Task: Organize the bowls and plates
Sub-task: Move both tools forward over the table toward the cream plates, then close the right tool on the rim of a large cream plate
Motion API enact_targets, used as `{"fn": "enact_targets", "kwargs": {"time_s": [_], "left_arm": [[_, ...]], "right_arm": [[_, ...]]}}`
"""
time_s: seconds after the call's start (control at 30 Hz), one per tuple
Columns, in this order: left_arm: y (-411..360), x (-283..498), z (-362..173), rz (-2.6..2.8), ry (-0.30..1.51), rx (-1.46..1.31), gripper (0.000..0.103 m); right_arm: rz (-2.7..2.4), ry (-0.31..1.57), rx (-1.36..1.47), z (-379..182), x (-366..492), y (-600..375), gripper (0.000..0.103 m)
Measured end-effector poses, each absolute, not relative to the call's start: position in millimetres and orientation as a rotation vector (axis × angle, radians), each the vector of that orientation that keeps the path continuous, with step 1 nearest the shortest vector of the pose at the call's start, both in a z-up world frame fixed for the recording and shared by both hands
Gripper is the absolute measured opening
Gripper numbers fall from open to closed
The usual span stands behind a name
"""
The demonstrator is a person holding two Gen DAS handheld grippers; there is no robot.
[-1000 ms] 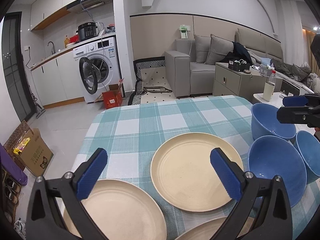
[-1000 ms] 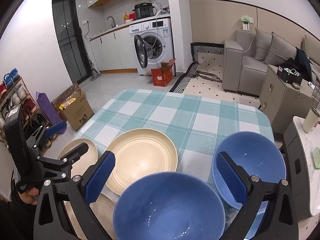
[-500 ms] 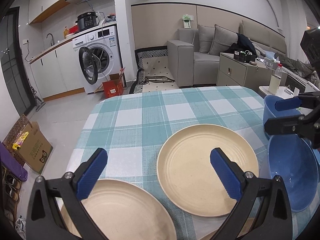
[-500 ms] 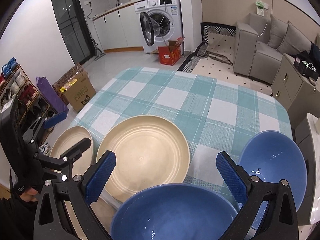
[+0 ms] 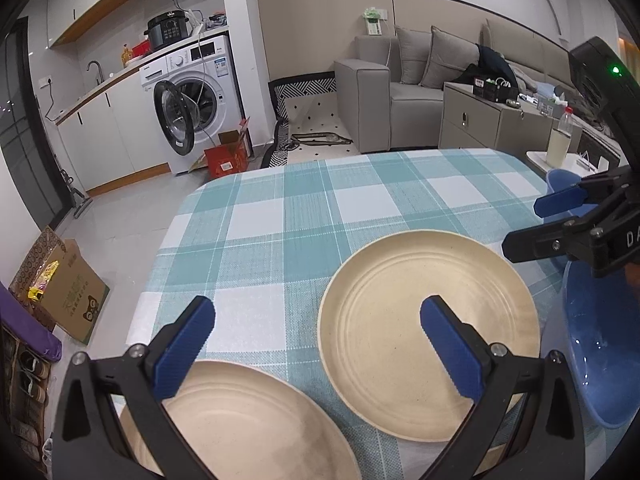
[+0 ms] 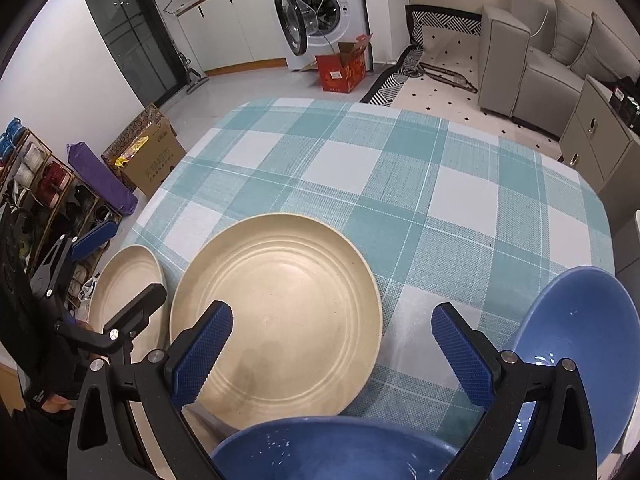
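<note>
A bench [image 6: 352, 168] covered in a teal and white checked cloth carries three kinds of crockery. A large cream plate [image 6: 276, 316] lies flat near the middle. A second cream plate [image 5: 240, 420] lies just to its left, at the bench's near left corner, and its rim seems to reach the cloth's edge. Two blue bowls sit on the right: the near bowl [image 6: 332, 452] is right under the right claw's camera, and the far bowl [image 6: 580, 352] stands beside it toward the bench's right edge.

The left claw [image 5: 316, 344] hangs above the gap between the two plates, jaws spread wide, holding nothing. The right claw [image 6: 332, 352] hovers over the near side of the large plate, also wide open and empty. Nothing is stacked yet.

The risks, as I judge them: the plates are shallow and lie flat on cloth, so a claw finger must slip under a thin rim; it could snag the cloth and drag everything with it. The corner plate could be nudged off onto the floor. The bowls look smooth and curved, so a pinch on one wall may slip. The two claws work close together and could knock into each other over the middle plate.
</note>
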State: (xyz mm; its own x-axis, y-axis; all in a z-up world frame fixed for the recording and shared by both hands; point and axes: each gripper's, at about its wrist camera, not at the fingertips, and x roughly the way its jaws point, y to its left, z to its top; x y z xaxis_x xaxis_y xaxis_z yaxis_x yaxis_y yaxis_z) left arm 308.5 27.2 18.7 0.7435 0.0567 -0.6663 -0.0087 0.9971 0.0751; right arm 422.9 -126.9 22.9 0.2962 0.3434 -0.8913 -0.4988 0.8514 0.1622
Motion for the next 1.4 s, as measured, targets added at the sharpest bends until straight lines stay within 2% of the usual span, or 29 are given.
{"fn": "enact_targets", "kwargs": {"time_s": [0.1, 0.43, 0.53, 1.4], "left_arm": [[25.2, 313.9, 14.8, 0.032, 0.751, 0.072, 0.103], [19.3, 324.0, -2.1, 0.01, 0.82, 0.071, 0.103], [20.3, 326.3, -7.1, 0.008, 0.844, 0.051, 0.103], [19.0, 329.7, -24.8, -0.011, 0.948, 0.068, 0.103]], "right_arm": [[0.555, 1.169, -0.174, 14.4, 430.4, -125.5, 0.097], [0.533, 1.227, -0.219, -2.2, 442.4, -125.0, 0.093], [0.535, 1.246, -0.226, -6.1, 443.5, -125.0, 0.087], [0.602, 1.257, -0.283, -9.7, 438.9, -106.6, 0.079]]}}
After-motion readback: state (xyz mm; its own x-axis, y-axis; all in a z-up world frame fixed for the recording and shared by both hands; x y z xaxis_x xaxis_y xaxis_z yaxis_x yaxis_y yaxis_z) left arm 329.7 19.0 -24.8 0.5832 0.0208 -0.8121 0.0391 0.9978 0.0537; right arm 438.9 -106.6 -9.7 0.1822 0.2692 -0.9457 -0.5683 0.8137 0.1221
